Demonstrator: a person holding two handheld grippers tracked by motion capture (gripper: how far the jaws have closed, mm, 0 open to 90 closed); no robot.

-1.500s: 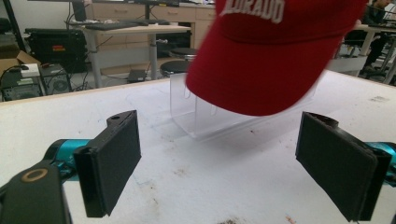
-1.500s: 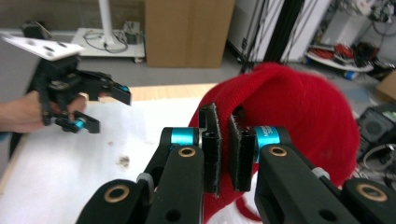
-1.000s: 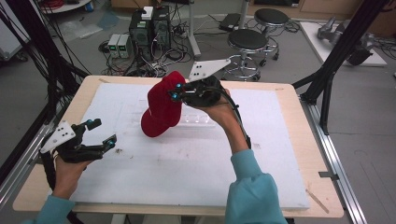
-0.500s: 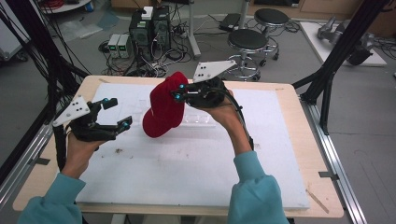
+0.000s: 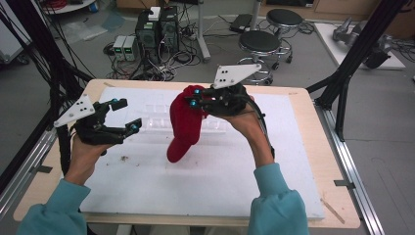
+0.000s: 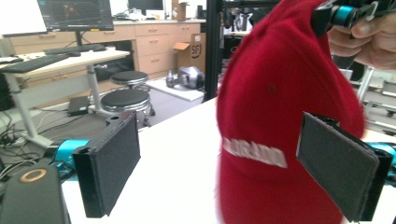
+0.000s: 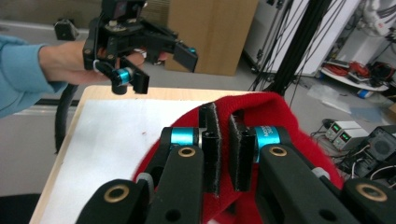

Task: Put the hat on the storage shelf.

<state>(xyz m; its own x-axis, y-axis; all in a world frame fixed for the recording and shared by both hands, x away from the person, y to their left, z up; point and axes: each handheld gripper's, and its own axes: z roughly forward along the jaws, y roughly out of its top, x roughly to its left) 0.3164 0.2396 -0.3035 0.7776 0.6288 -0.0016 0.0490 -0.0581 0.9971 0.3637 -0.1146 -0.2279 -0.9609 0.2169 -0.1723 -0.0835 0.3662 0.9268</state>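
- Right gripper [image 5: 195, 98]: jaws nearly closed, pinching a fold of the red baseball cap [image 5: 185, 128] at its top; cap hangs clear above the middle of the desk [image 5: 293, 161], bill pointing down toward the near side.
- Left gripper [image 5: 125, 115]: jaws wide apart, holding nothing; raised at the left, aimed at the cap but apart from it. In the left gripper view the cap [image 6: 280, 121] sits between and beyond the pads [image 6: 114, 165], white lettering across its front.
- Progress, as judged: lift done with one gripper; second grasp on the cap not yet made, and any placing remains.
- Clear plastic tray [image 5: 151, 117]: on the white mat, behind the cap.
- Small dark crumbs [image 5: 123, 158]: on the mat, near left.
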